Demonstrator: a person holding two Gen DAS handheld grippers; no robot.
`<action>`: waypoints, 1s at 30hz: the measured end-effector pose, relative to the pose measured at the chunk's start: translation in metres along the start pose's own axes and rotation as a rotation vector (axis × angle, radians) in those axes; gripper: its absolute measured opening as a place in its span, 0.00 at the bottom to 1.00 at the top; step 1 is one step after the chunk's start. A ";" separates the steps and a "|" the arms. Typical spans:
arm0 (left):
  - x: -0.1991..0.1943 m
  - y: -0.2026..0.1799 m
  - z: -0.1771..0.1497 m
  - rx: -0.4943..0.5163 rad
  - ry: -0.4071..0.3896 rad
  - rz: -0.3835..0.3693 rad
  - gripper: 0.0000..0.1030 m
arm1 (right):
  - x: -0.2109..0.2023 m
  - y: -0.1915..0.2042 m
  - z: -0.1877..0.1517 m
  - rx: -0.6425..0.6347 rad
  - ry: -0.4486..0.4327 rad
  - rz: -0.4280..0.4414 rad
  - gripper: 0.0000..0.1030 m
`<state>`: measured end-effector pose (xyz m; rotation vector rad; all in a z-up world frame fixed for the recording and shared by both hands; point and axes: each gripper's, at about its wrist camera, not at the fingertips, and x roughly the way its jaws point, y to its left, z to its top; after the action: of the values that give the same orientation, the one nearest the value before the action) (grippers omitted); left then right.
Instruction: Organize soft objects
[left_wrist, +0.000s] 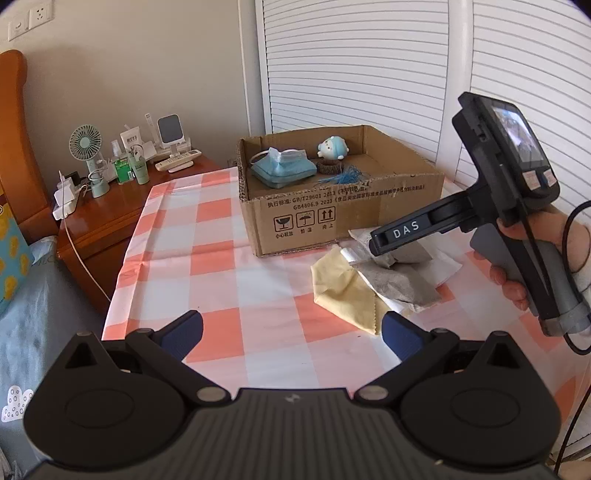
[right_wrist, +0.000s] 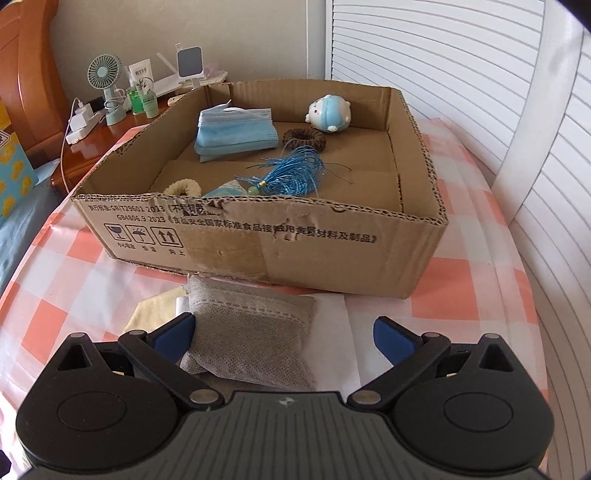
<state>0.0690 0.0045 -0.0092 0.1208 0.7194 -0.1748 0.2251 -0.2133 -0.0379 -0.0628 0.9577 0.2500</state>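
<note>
1. At far left, a wooden nightstand (left_wrist: 122, 206) carries a small green fan (left_wrist: 85, 142), bottles and a white charger, beside the checked tablecloth (left_wrist: 221, 280).
2. The left gripper (left_wrist: 291, 338) hangs over bare cloth with its blue fingers spread wide, holding nothing.
3. In the middle stands an open cardboard box (right_wrist: 295, 243); inside lie folded blue face masks (right_wrist: 236, 133), a brown hair tie (right_wrist: 303, 138), a blue tassel (right_wrist: 295, 173), a cream hair tie (right_wrist: 183, 188) and a small blue-and-white plush toy (right_wrist: 328, 112).
4. Just in front of the box, a grey mesh pouch (right_wrist: 251, 339) rests on white paper, touching a yellow cloth (left_wrist: 343, 291).
5. The right gripper (right_wrist: 284, 338), held by a hand (left_wrist: 517, 284), straddles the grey pouch, fingers apart and not gripping it.
</note>
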 end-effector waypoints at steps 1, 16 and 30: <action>0.002 -0.001 0.000 0.003 0.004 -0.004 0.99 | -0.002 -0.003 -0.001 0.006 -0.004 -0.010 1.00; 0.028 -0.005 0.000 0.008 0.061 -0.021 0.99 | -0.013 -0.020 -0.027 0.030 -0.068 0.034 0.80; 0.029 -0.006 0.000 0.027 0.060 -0.030 0.99 | -0.026 -0.010 -0.031 -0.024 -0.105 0.098 0.48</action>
<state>0.0893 -0.0046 -0.0287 0.1415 0.7788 -0.2100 0.1887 -0.2326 -0.0349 -0.0239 0.8541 0.3519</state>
